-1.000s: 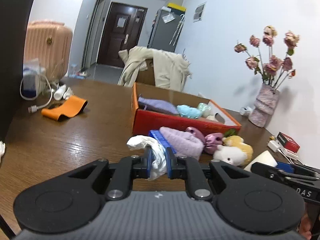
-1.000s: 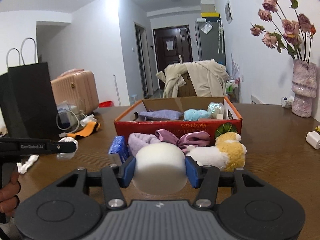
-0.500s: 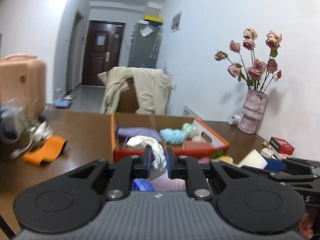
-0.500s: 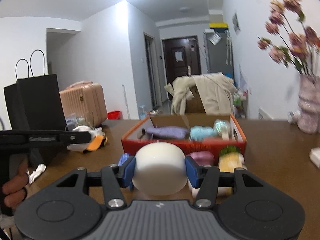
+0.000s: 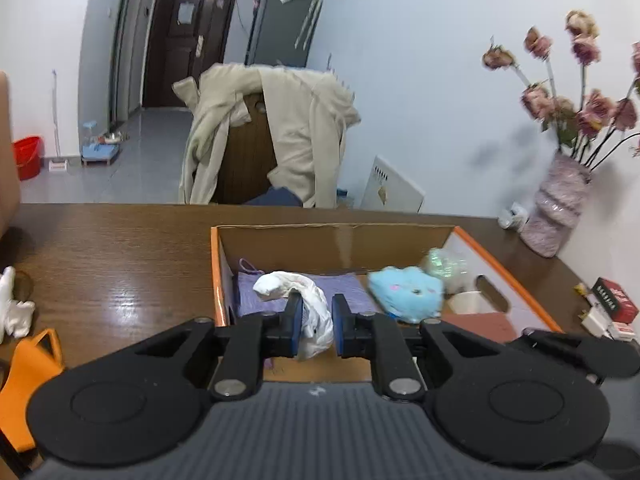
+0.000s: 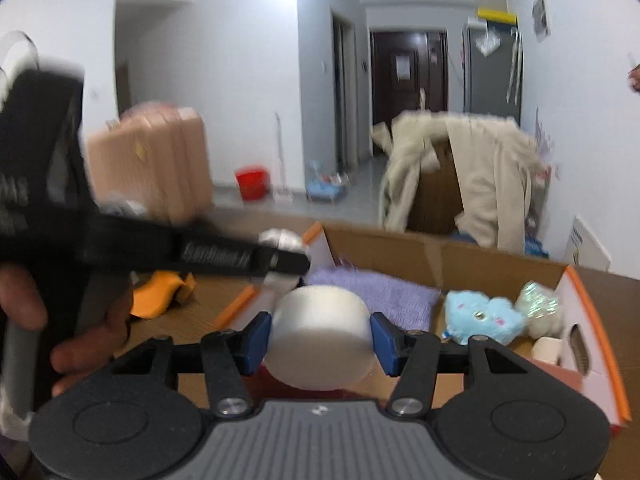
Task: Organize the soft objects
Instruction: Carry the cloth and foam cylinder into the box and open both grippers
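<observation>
My left gripper (image 5: 314, 322) is shut on a crumpled white cloth (image 5: 308, 300) and holds it over the near left part of the orange cardboard box (image 5: 218, 264). My right gripper (image 6: 320, 338) is shut on a white foam cylinder (image 6: 320, 340), above the box's near edge (image 6: 600, 320). Inside the box lie a purple towel (image 5: 256, 292), a light blue plush (image 5: 406, 292) and a shiny greenish ball (image 5: 442, 262). In the right wrist view the left gripper (image 6: 280, 258) crosses from the left with the white cloth, blurred.
A vase of dried pink flowers (image 5: 556, 212) stands at the table's far right. A red packet and charger (image 5: 612, 304) lie right of the box. An orange pouch (image 5: 28, 364) and white cloth (image 5: 14, 304) lie at left. A chair with a beige coat (image 5: 272, 136) stands behind the table.
Both grippers have risen and moved forward, from in front of the box to over it, each still holding its object. The toys lying before the box have dropped out of view.
</observation>
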`<state>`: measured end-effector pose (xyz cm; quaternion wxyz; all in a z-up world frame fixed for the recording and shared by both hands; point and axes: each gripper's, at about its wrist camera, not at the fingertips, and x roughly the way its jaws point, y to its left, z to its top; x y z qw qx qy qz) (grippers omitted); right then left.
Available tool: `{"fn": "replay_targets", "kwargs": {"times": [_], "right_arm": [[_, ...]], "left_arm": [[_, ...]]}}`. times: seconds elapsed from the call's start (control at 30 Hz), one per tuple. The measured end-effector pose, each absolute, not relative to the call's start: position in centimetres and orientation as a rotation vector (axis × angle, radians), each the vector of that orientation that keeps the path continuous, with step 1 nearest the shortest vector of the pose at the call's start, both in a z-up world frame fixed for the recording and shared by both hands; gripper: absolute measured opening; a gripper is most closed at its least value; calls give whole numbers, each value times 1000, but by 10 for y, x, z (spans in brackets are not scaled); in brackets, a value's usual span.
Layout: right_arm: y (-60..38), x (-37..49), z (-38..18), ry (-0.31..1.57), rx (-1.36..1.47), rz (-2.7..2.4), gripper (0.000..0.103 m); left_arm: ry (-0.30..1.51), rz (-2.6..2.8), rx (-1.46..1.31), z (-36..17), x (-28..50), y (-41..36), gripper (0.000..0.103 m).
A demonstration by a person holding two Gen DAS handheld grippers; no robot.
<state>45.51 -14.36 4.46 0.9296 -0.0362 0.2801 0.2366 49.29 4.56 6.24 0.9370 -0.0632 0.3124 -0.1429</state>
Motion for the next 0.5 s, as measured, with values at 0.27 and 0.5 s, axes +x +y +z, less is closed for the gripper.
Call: {"fn": "replay_targets", "kwargs": {"times": [0.27,0.5], "right_arm": [[-112,492,18,687,-8,524,62],[-130,473,33,653,6,524,70]], "left_arm": [[718,-320,-157,49,513,57,54],[697,-285,-166,70,493,67,54]]}}
